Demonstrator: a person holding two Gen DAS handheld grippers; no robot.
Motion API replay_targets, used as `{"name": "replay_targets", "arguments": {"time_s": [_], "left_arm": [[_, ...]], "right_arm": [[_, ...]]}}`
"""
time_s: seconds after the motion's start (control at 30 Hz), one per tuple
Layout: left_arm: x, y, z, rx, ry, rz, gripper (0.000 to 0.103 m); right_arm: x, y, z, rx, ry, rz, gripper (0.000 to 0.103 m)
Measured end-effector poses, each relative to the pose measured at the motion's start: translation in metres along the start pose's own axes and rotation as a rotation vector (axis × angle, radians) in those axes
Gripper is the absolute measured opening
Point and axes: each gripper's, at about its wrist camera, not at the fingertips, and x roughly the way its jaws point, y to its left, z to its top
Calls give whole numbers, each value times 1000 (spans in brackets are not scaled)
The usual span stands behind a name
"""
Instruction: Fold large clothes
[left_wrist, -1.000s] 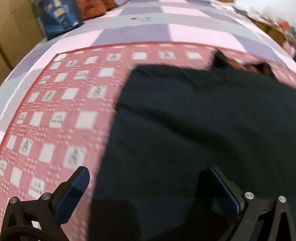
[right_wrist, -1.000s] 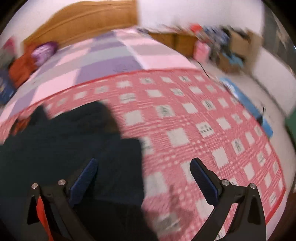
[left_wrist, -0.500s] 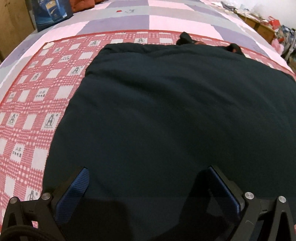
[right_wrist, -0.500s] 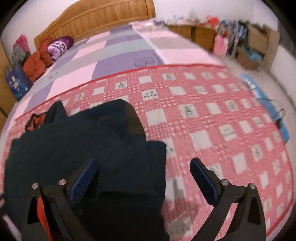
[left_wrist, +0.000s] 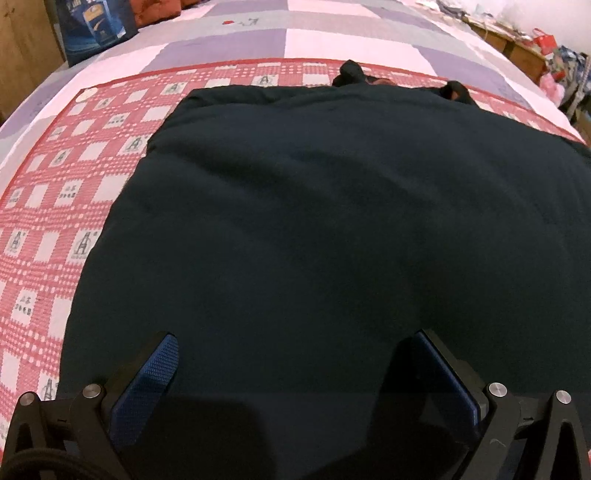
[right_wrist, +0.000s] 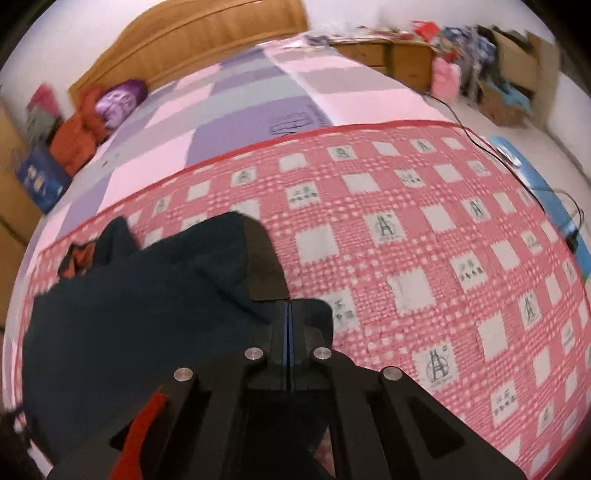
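A large dark navy garment (left_wrist: 332, 221) lies spread flat on a red-and-white checked blanket (left_wrist: 55, 206) on the bed. My left gripper (left_wrist: 295, 369) is open, its blue-padded fingers (left_wrist: 147, 380) wide apart just above the garment's near part. In the right wrist view the garment (right_wrist: 129, 314) lies at lower left with a sleeve and dark cuff (right_wrist: 264, 258) pointing away. My right gripper (right_wrist: 288, 314) is shut at the garment's right edge near the cuff. Whether cloth is pinched between the pads is hidden.
The checked blanket (right_wrist: 424, 240) stretches to the right. Beyond it lies a purple and pink quilt (right_wrist: 258, 99) and a wooden headboard (right_wrist: 192, 37). A blue bag (left_wrist: 96, 26) stands at the far left. Boxes and clutter (right_wrist: 498, 81) line the far right wall. A cable (right_wrist: 517, 170) runs by the bed's right edge.
My right gripper has closed from wide open to shut at the garment's right edge. My left gripper stays open and has shifted slightly over the garment.
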Motion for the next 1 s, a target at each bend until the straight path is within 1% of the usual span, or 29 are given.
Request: {"name": "replay_targets", "arguments": {"time_s": [0.07, 0.1, 0.13, 0.2, 0.23, 0.27, 0.3, 0.33, 0.37, 0.4, 0.47, 0.57, 0.63, 0.7, 0.73, 0.77, 0.8, 0.83, 0.87, 0.93, 0.97, 1.0], "left_arm": [[0, -2, 2, 5, -3, -6, 103], [0, -4, 3, 12, -4, -7, 103], [0, -5, 4, 17, -5, -7, 103], [-1, -9, 6, 30, -9, -10, 103], [-1, -10, 7, 33, -9, -10, 103], [-1, -12, 8, 37, -10, -10, 103], [-1, -13, 8, 37, -11, -11, 103], [-1, -14, 9, 36, -11, -11, 103], [-1, -15, 9, 33, -11, -12, 103], [-1, -15, 9, 30, -11, -12, 103], [-2, -17, 8, 26, -12, -9, 103], [-2, -18, 7, 25, -12, -6, 103], [-3, -18, 7, 27, -12, -3, 103], [-3, -19, 7, 27, -10, 2, 103], [-2, -19, 8, 25, -10, 3, 103], [-2, -19, 8, 24, -11, 4, 103], [-2, -19, 8, 23, -12, 5, 103], [-1, -20, 9, 21, -12, 5, 103], [-1, -20, 9, 20, -13, 5, 103], [-1, -21, 11, 20, -16, 1, 103], [-1, -22, 12, 20, -19, -3, 103], [-2, -24, 14, 24, -24, -7, 103]], "right_arm": [[-2, -11, 2, 32, -6, 36, 0], [0, -16, 3, 51, 12, 66, 1], [4, -17, 5, 56, 35, 78, 2], [10, -13, 9, 26, 73, 90, 6], [10, -10, 12, -3, 76, 93, 18], [9, -7, 11, -23, 76, 99, 45], [9, -5, 15, -42, 80, 112, 63], [10, -4, 18, -46, 80, 119, 88], [11, -5, 19, -46, 74, 126, 89], [12, -5, 23, -51, 67, 139, 89], [20, -4, 30, -55, 98, 160, 89], [48, -2, 40, -40, 186, 209, 89], [64, 2, 45, -38, 221, 213, 89], [82, 4, 48, -7, 269, 211, 89], [86, 4, 47, 19, 278, 235, 75], [86, 4, 47, 33, 269, 265, 38], [80, 7, 48, 29, 238, 262, 26], [69, 12, 47, -2, 186, 263, 19], [59, 18, 44, -51, 156, 247, 15], [45, 20, 42, -90, 111, 228, 12], [38, 13, 42, -87, 80, 228, 11], [35, 3, 42, -58, 71, 220, 11]]}}
